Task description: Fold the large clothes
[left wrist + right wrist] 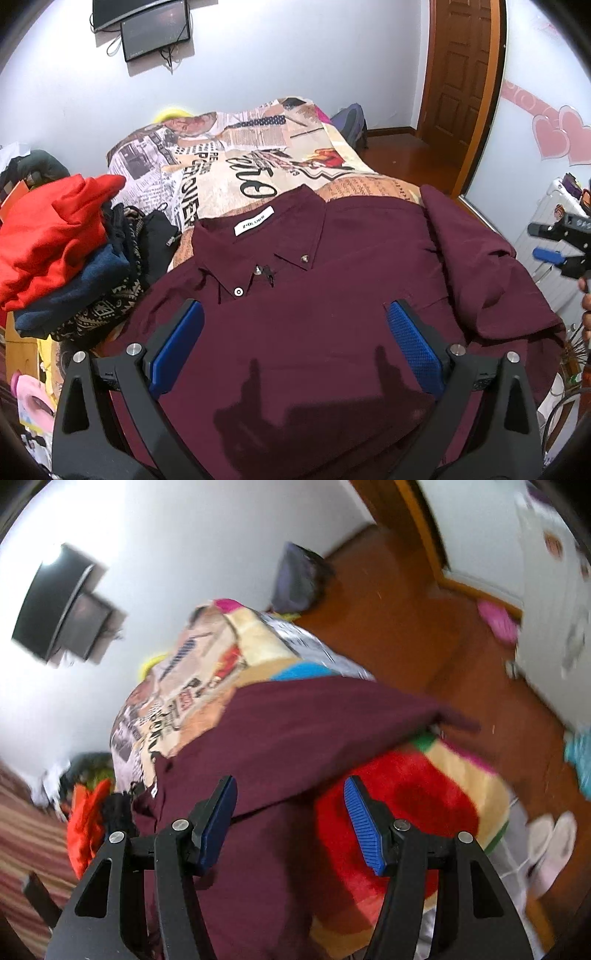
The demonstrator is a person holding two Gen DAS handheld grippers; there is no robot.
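**A:** Where the left wrist camera looks down, what lies under it?

**B:** A maroon button-down shirt [332, 295], spread front-up on the bed [221, 184] over a blanket printed like newspaper pages [177, 162]. The collar points away from the camera, its white label [254, 221] and small buttons in plain sight. The left gripper [295, 347] hangs over the shirt's chest with its jaws wide apart and nothing between the blue pads; its shadow falls on the cloth below.

**A:** And beside the shirt?

**B:** A pile of clothes [74, 258] at the shirt's left shoulder: a red garment on top, dark blue and patterned ones beneath. This view also catches the right gripper [557, 243] off past the shirt's right sleeve, at the frame's edge.

**A:** What does the right wrist camera add?

**B:** It is tilted and blurred. It shows the shirt's right side [295, 738] from the bed's edge, and what the other view misses: a bright red, yellow and green blanket [406, 805] hanging down the bed's side, touching the maroon cloth, plus pale slippers [550, 845] on the wooden floor [424, 627]. The right gripper [291, 819] has its jaws wide too, gripping nothing, one pad over the shirt's edge and the other over the red patch

**A:** Shared by both?

**B:** The two dark screens on the white wall [147, 26], and a dark bag [351, 122] on the floor past the bed
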